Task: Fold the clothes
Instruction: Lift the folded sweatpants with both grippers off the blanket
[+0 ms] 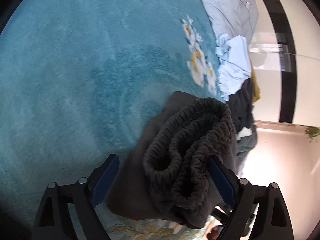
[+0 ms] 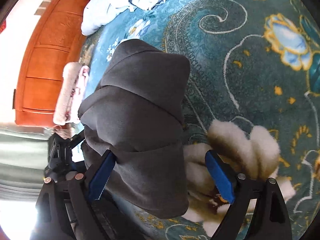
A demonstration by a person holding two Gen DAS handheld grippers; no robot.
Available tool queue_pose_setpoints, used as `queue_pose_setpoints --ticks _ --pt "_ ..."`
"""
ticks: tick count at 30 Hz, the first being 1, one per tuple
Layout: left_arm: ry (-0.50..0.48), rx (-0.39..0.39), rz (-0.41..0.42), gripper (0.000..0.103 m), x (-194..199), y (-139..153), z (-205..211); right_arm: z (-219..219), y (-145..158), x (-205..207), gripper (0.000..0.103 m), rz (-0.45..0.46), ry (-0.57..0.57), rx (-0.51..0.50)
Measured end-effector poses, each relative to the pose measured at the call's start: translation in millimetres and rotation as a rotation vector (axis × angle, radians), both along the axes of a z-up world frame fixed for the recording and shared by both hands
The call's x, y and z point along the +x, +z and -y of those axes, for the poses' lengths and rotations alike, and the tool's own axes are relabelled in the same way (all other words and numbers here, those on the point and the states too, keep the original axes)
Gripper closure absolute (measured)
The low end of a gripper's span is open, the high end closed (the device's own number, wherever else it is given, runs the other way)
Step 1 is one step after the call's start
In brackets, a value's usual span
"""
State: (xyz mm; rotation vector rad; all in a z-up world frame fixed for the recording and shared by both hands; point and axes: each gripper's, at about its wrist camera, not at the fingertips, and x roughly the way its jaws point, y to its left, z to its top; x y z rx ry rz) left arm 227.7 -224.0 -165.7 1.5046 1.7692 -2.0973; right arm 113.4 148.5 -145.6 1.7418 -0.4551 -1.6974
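A home bedroom — teal floral blanket, wooden headboard, pillows, heaped laundry.

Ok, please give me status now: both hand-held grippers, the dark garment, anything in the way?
Left hand-held gripper open, right hand-held gripper open. Folded dark grey pants between both, unclamped, on teal blanket. Fluffy white item beside the right one.

Bed covered by teal plush blanket, white-and-yellow flower pattern, swirls and blue blossoms toward one side. Folded dark grey trousers lie on it, elastic waistband bunched at one end. Beside them, a fluffy cream item. Near the wooden headboard edge: pale blue bedding, a crumpled light blue garment, a pink-white folded cloth. Dark clothes heap at blanket edge.
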Motion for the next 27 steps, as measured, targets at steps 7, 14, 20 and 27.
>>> queue_pose_setpoints --ticks 7,14,20,27 --pt "-0.046 -0.015 -0.007 0.002 -14 2 -7 9 -10 -1 0.011 0.006 0.047 -0.086" --pt "-0.072 0.006 -0.021 0.010 -13 2 -11 16 -26 -4 0.011 0.050 0.009 -0.125" --pt "-0.078 -0.038 -0.047 0.030 -7 14 -17 14 -27 -5 0.011 0.074 -0.022 -0.129" --pt "-0.096 -0.055 -0.036 0.039 -2 18 -19 11 -27 -5 0.012 0.105 -0.071 -0.128"
